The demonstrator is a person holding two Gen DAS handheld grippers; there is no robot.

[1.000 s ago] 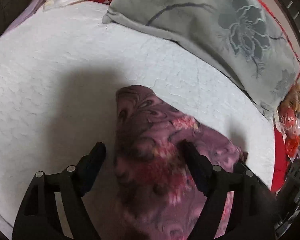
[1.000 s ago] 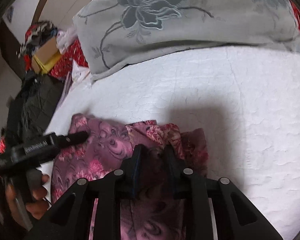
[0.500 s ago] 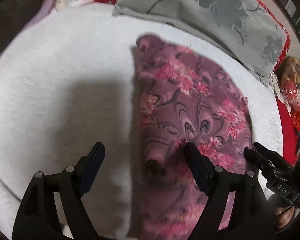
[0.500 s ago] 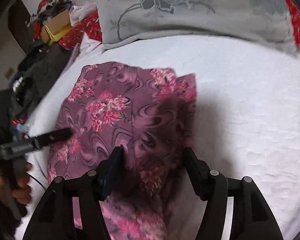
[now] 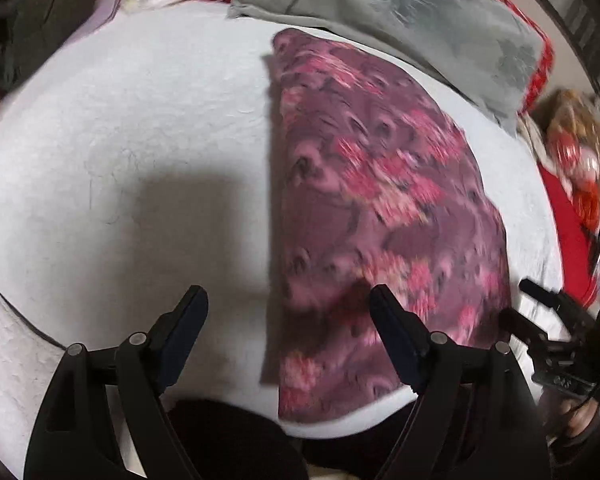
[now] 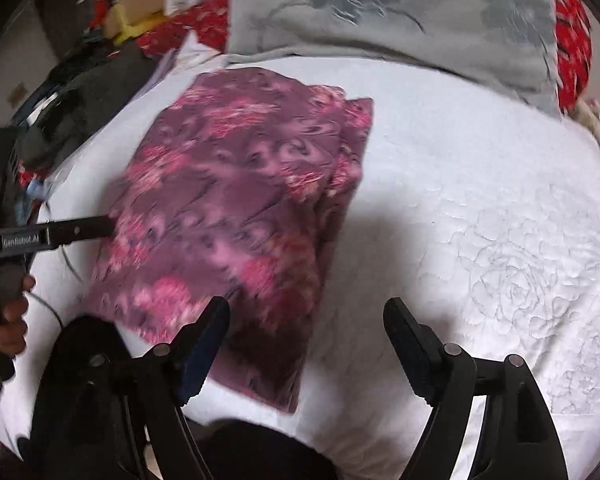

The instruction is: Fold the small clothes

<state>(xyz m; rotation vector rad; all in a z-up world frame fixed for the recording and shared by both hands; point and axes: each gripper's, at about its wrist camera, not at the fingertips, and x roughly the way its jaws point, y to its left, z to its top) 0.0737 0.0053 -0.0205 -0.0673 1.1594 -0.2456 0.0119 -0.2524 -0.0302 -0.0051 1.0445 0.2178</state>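
A purple garment with pink flowers [image 5: 380, 200] lies folded flat on the white bedspread [image 5: 140, 140]; it also shows in the right wrist view [image 6: 236, 216]. My left gripper [image 5: 288, 308] is open and empty, above the garment's left edge near the bed's front. My right gripper [image 6: 306, 320] is open and empty, above the garment's near right edge. The left gripper shows at the left in the right wrist view [image 6: 52, 234]. The right gripper shows at the right in the left wrist view [image 5: 548, 320].
A grey flowered pillow [image 6: 400, 16] lies behind the garment, also seen in the left wrist view [image 5: 400, 12]. Red fabric and clutter [image 6: 140, 20] sit at the back left. Dark clothes [image 6: 84, 92] lie at the bed's left. A bag of items [image 5: 576, 152] lies to the right.
The right gripper has opened and let go of the garment. Both grippers have pulled back and up, and the garment now lies flat and folded.
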